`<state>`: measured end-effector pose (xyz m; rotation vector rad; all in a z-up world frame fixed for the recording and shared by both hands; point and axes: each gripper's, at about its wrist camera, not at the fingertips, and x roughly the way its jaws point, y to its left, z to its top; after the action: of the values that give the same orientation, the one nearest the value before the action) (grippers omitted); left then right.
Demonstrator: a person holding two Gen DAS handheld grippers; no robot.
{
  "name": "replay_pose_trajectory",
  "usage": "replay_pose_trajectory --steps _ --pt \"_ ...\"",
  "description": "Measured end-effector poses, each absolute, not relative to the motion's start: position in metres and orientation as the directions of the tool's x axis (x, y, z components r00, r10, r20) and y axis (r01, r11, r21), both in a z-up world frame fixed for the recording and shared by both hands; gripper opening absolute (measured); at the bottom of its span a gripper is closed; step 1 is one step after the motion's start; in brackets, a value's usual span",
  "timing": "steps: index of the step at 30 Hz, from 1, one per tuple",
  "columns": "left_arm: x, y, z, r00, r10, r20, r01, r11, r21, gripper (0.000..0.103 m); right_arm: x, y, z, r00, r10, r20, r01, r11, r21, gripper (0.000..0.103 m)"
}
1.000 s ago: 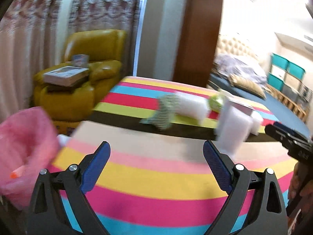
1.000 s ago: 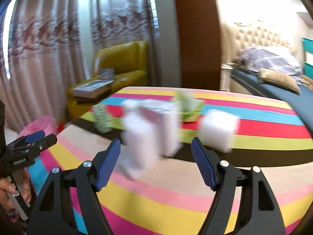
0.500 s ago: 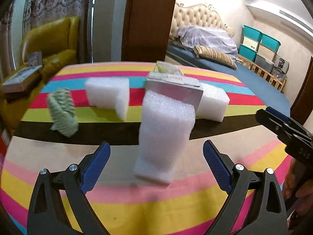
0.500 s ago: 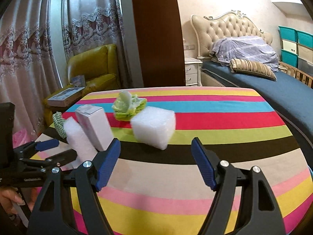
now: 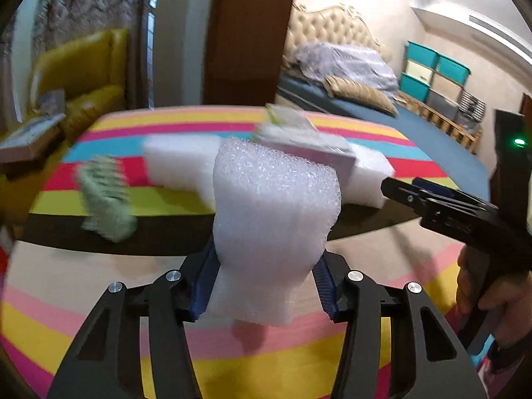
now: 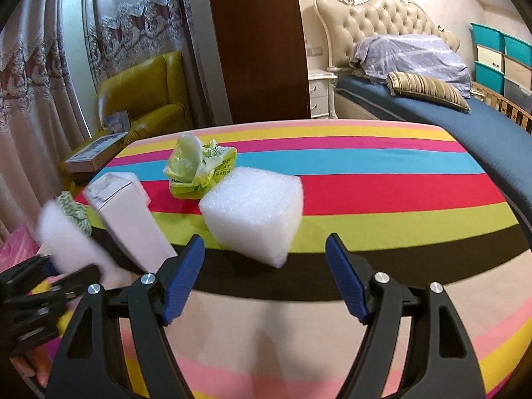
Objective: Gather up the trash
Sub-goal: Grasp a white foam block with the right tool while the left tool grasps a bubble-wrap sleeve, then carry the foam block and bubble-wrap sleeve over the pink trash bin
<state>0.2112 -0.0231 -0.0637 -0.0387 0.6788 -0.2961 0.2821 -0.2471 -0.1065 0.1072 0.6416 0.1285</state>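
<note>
Striped table point(image 5: 99, 299), white foam block point(image 5: 276, 212) (bubbly, upright)

We find both views evenly lit by soft indoor light. Fisheye distortion bends the edges, and the corners go black. The left view is motion-blurred beyond the sharp foam roll point(image 5: 272, 219); the right view is crisp. Shadows on the striped surface point(image 6: 382, 199) are faint.

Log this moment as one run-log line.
left gripper: closing on foam piece | right gripper: opening, nothing held, facing foam block | surface: striped table
</note>
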Motion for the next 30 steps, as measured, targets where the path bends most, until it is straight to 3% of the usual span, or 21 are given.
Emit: replay_pose_trajectory --steps 5,11,16,17,30 --pt "0.197 0.016 -0.052 0.814 -0.151 -0.562 0.131 0.988 -0.076 0.047 0.302 -0.23 -0.108 0.784 0.136 -0.606 -0.067 0.988 0.136 0.077" --pt "0.194 0.041 -0.049 0.839 -0.092 -0.536 0.058 0.995 -0.079 0.047 0.323 -0.213 -0.111 0.773 0.068 -0.63 -0.014 0.996 0.09 0.078" --pt "0.196 0.038 -0.054 0.833 -0.095 -0.545 0.07 0.995 -0.067 0.048 0.338 -0.211 -0.118 0.728 0.002 -0.686 0.044 0.998 0.05 0.077" --pt "0.197 0.038 -0.053 0.836 -0.095 -0.54 0.067 0.995 -0.072 0.048 0.339 -0.212 -0.118 0.729 -0.004 -0.685 0.051 0.998 0.048 0.072" --pt "0.191 0.016 -0.049 0.857 -0.046 -0.513 0.086 0.995 0.054 0.048 0.333 -0.228 -0.119 0.75 0.007 -0.661 0.082 0.991 0.103 0.069"
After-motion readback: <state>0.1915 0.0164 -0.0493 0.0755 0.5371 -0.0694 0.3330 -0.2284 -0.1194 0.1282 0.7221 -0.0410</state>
